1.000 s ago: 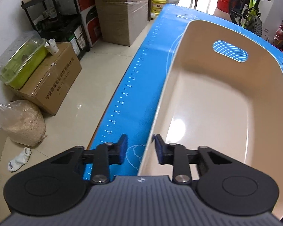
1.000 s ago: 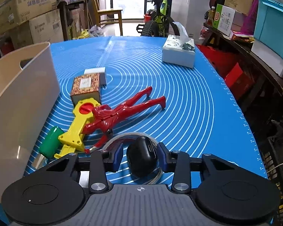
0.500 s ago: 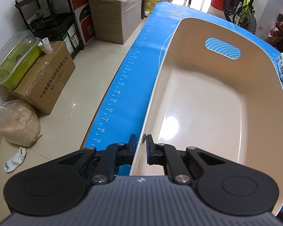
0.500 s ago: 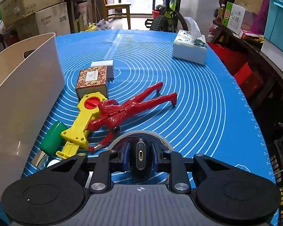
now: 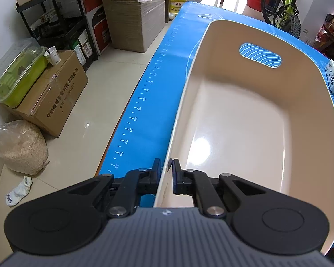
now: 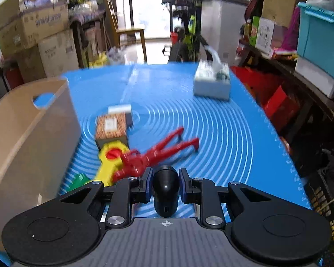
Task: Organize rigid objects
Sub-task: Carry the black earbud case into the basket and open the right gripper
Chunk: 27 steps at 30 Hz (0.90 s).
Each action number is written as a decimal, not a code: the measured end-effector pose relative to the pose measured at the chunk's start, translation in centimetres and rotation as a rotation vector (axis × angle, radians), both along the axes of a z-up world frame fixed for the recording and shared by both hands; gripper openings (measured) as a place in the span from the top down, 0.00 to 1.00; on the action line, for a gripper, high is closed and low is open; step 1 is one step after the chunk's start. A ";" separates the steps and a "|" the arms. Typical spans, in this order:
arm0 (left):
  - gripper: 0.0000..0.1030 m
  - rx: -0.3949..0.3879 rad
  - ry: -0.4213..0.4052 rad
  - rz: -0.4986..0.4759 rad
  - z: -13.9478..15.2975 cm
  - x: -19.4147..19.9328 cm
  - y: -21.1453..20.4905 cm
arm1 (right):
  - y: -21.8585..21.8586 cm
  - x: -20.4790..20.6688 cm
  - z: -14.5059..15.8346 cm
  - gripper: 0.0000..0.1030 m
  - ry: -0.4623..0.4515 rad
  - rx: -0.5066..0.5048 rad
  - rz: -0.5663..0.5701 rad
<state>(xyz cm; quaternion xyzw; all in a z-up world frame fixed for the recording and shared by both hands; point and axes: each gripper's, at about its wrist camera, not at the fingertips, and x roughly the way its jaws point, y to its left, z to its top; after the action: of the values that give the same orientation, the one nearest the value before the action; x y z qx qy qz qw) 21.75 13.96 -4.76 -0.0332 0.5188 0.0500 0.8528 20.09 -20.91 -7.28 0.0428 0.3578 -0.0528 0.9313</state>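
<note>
My left gripper is shut on the near left rim of the beige plastic bin, which is empty and stands on the blue mat. My right gripper is shut on a black rounded case and holds it above the mat. Ahead of it lie a red action figure, a yellow toy with a green end, a patterned brown box and a small white box. The bin stands at the left in the right wrist view.
A tissue box sits at the far right of the blue mat. The table's left edge drops to a floor with cardboard boxes and a sack. Shelves and crates line the right side.
My left gripper has shut on the bin's rim. My right gripper has shut on the black case and lifted it off the mat; the right view is blurred by motion.
</note>
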 end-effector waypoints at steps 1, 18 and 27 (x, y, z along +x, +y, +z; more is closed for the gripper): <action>0.89 0.002 0.000 -0.002 0.0 0.0 -0.1 | 0.1 -0.1 0.5 0.68 -0.018 0.006 0.004; 0.89 0.018 -0.001 -0.008 0.1 -0.1 -0.6 | 10.9 2.2 8.7 0.68 -0.239 0.081 0.311; 0.89 0.031 -0.001 -0.012 0.2 -0.1 -0.8 | 17.4 4.8 4.6 0.68 -0.057 0.020 0.426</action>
<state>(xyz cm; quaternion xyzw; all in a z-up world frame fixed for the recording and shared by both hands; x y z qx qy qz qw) 21.60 13.14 -4.52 -0.0170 0.5177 0.0526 0.8538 24.92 -3.50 -2.64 -0.0231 0.3329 0.1499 0.9307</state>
